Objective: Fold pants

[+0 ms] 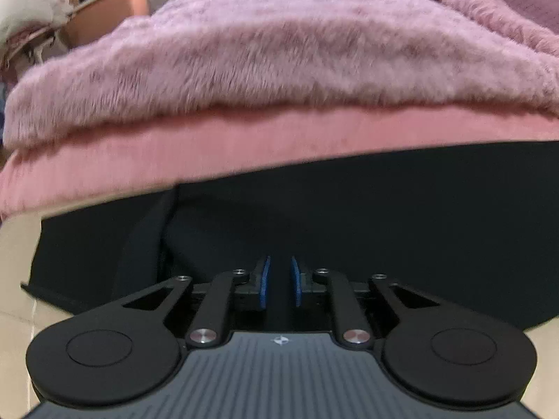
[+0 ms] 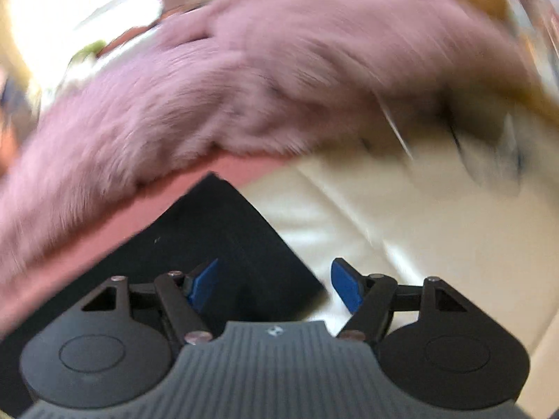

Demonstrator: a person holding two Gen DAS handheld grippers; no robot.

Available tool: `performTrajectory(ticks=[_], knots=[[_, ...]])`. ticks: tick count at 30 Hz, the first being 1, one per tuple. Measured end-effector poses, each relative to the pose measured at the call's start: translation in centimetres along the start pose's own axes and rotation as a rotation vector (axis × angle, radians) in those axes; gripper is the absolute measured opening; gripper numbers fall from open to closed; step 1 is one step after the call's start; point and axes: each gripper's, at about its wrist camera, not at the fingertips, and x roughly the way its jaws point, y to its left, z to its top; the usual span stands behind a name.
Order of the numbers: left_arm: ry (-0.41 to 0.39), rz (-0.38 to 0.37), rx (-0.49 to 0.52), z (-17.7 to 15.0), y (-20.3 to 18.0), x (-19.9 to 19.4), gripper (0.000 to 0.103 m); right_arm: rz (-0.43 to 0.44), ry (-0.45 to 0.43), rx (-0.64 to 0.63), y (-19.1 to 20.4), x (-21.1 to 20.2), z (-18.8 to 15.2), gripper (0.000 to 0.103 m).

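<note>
Black pants (image 1: 349, 216) lay spread along the near edge of a bed, partly on a pink sheet (image 1: 174, 153) and partly hanging over the side toward the pale floor (image 2: 401, 230). In the left wrist view a lengthwise fold or seam ran down the dark cloth, which suggested one layer already lay over another, though the fabric was too dark to be sure.

The left gripper (image 1: 280, 279) sat low over the pants with its blue pads (image 1: 265, 279) drawn close, only a narrow gap between them. Dark cloth filled that gap, but whether it was actually pinched could not be told from the picture. The nearly closed stance looked like a hold meant to pin or lift that side of the garment.

The right gripper (image 2: 276, 284) hovered over a squared corner of the pants (image 2: 216, 230), its fingers spread wide and holding nothing, one pad (image 2: 204, 281) above the cloth and the other above the floor. That straddling position seemed aimed at taking the corner's edge. The view was heavily blurred, so contact could not be judged.

Behind the pants, a fluffy mauve blanket (image 1: 279, 63) covered the rest of the bed, leaving only the strip of sheet as a flat working surface.
</note>
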Motion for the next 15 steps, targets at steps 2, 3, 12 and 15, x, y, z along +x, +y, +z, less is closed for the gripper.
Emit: performTrajectory(ticks=[2, 3, 12, 15], knots=[[0.014, -0.003, -0.012, -0.4, 0.0, 0.6, 0.013, 0.057, 0.023, 0.174, -2.4, 0.7, -0.9, 0.066], [0.011, -0.004, -0.012, -0.6, -0.1, 0.5, 0.013, 0.084, 0.029, 0.240, -3.1, 1.2, -1.4, 0.066], [0.057, -0.019, 0.043, -0.9, -1.7, 0.3, 0.000, 0.050, -0.060, 0.310, -3.1, 2.1, -2.6, 0.002], [0.071, -0.088, 0.078, -1.5, -3.0, -0.7, 0.000, -0.013, -0.072, 0.280, -4.2, 1.1, -1.9, 0.002]])
